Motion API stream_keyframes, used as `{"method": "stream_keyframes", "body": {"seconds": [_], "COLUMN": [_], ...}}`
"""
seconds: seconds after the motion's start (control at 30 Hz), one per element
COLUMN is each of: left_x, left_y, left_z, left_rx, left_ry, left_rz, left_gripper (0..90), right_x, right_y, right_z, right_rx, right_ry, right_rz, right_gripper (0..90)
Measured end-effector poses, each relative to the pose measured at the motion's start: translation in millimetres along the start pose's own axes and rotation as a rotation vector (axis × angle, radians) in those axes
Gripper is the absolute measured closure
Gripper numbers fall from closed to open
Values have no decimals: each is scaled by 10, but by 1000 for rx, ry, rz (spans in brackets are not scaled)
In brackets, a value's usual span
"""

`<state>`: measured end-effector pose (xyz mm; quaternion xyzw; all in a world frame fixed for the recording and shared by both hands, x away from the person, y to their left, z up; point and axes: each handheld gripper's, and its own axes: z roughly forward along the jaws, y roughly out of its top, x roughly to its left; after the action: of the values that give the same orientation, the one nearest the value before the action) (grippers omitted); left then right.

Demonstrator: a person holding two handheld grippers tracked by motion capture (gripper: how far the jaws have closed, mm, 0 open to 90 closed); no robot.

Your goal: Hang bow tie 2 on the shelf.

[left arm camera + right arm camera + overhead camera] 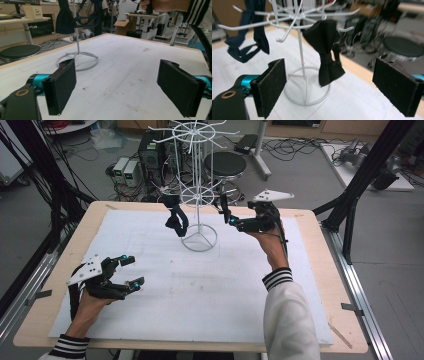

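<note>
A white wire rack (198, 195) stands at the back middle of the white mat (200, 290). A navy bow tie (176, 218) hangs from one of its left hooks. In the right gripper view a black bow tie (328, 53) hangs from another hook, and the navy bow tie (249, 32) hangs at the left. My right gripper (329, 85) is open and faces the black bow tie, a little short of it; it is held up just right of the rack (227, 214). My left gripper (131, 271) rests low over the mat's front left, open (116, 87) and holding nothing.
The rack's ring base (199, 238) sits on the mat, with its thin pole rising from it. The wooden table edge (310, 245) frames the mat. A black stool (225, 165), computer boxes (150, 152) and cables stand on the floor behind the table.
</note>
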<state>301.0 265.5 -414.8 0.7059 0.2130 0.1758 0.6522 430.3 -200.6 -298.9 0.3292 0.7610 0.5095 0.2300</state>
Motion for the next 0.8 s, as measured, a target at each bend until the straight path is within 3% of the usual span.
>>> {"method": "stream_keyframes", "body": {"seconds": [0.07, 0.27, 0.33, 0.37, 0.4, 0.43, 0.47, 0.57, 0.6, 0.8], "left_x": [12, 1, -5, -13, -15, -21, -27, -36, -38, -34], "left_y": [-5, 6, 8, 7, 4, -1, -6, -20, -26, -112], "left_z": [-8, -40, -52, -58, -63, -68, -74, -99, -109, -185], "left_rx": [3, 3, 3, 6, 11, 13, 12, 5, 1, -3], "left_ry": [5, 13, 17, 16, 18, 20, 24, 41, 46, 109], "left_rz": [0, 7, 10, 10, 16, 16, 15, 16, 18, 19], "left_gripper": [162, 163, 163, 163, 163, 163, 163, 163, 163, 162], "right_x": [-25, -5, 52, 52, 120, 120, 178, 239, 307, 457], "right_y": [-134, -385, -526, -526, -661, -661, -785, -902, -1020, -1345], "right_z": [-172, -479, -658, -658, -782, -782, -876, -958, -1027, -1107], "right_rx": [-38, -71, -127, -127, -171, -171, -206, -235, -269, -308], "right_ry": [-14, -26, -25, -25, -39, -39, -49, -51, -58, -61], "right_rz": [25, 29, 43, 43, 40, 40, 37, 44, 49, 46], "right_gripper": [112, 111, 111, 111, 112, 112, 111, 111, 111, 111]}}
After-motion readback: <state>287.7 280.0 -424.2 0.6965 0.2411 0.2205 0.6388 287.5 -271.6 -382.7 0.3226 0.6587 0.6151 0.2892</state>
